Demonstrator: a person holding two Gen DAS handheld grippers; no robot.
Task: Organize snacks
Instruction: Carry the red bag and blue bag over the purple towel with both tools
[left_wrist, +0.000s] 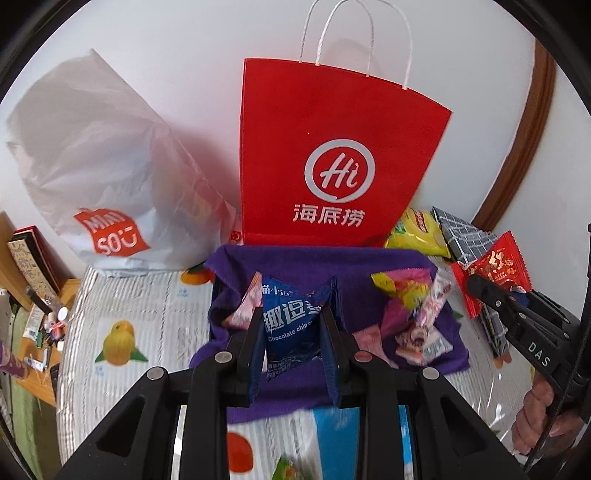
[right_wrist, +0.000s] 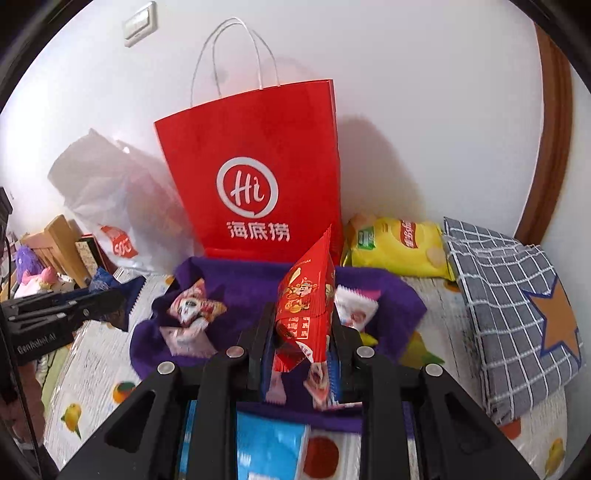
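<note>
My left gripper (left_wrist: 291, 325) is shut on a blue chocolate-chip cookie packet (left_wrist: 290, 321), held above a purple cloth (left_wrist: 332, 266). That gripper shows at the left of the right wrist view (right_wrist: 122, 299). My right gripper (right_wrist: 301, 332) is shut on a red snack packet (right_wrist: 304, 306), raised over the same purple cloth (right_wrist: 240, 284). It appears at the right of the left wrist view (left_wrist: 476, 286) with the red packet (left_wrist: 495, 269). Several small pink and white snack packets (left_wrist: 421, 325) (right_wrist: 192, 306) lie on the cloth. A red paper bag (left_wrist: 332, 147) (right_wrist: 258, 173) stands upright behind it against the wall.
A white plastic bag (left_wrist: 99, 166) leans on the wall at the left. A yellow chip bag (right_wrist: 399, 247) and a grey checked cloth (right_wrist: 509, 295) lie to the right. The fruit-patterned cover (left_wrist: 129, 332) spreads underneath. A cluttered wooden shelf (left_wrist: 37, 295) sits far left. A hand (left_wrist: 546, 417) grips the right tool.
</note>
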